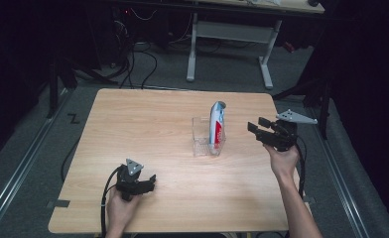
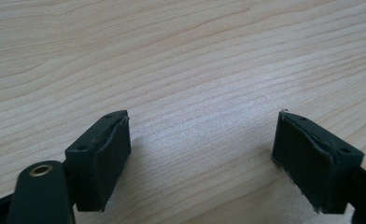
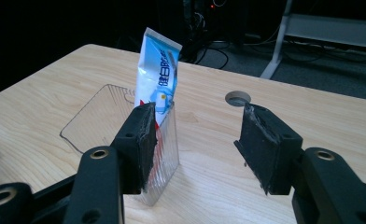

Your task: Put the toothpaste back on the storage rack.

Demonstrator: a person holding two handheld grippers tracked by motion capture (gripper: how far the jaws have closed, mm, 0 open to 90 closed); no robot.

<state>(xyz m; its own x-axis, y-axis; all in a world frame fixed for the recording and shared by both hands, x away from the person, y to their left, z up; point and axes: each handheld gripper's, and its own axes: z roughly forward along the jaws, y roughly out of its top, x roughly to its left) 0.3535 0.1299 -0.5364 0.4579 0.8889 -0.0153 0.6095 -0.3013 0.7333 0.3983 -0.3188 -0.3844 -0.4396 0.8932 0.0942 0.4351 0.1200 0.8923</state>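
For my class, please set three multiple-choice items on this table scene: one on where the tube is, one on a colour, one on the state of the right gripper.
1. Where is the toothpaste tube?
A. flat on the table
B. standing in the clear container
C. held in a gripper

2. Which colours does the tube show?
A. blue, white and red
B. green and yellow
C. all black

3. How does the right gripper stand?
A. shut on the tube
B. shut, empty
C. open, empty

Answers: 1 B, its lower end sits inside the clear walls; 2 A, seen on its printed side; 3 C, bare table shows between its pads.

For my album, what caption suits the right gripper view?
Open right gripper beside a toothpaste tube standing in a clear box.
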